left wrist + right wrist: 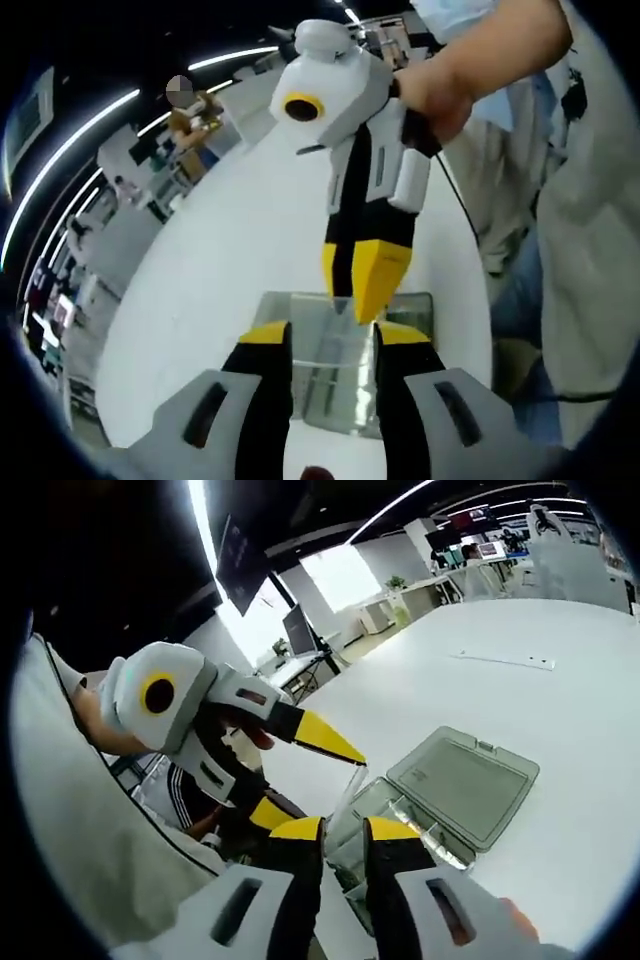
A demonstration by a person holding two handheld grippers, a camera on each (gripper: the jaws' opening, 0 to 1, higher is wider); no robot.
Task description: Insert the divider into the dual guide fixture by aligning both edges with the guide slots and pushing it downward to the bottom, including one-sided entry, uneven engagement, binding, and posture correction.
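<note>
A clear box (420, 810) with its lid (462, 785) open is seen on the white worktop (560, 710). Both claws, left (330, 335) and right (335, 830), are held slightly open at the box; whether anything is gripped cannot be told.

A clear plastic box (400, 820) sits on a smooth white table (560, 710) with a matt, faintly reflective finish. The box's walls are glossy and see-through, catching bright glints along the edges; its open lid (462, 783), lying flat to the right, looks greyish and translucent. A thin clear plastic divider (340, 355) stands inside the box, nearly invisible but for its shining rims. The left tongs (330, 335) and right tongs (352, 290) have hard white plastic housings with a soft sheen, black matt fingers and yellow plastic tips. The person's sleeve (70, 820) is pale, matt woven cloth.
</note>
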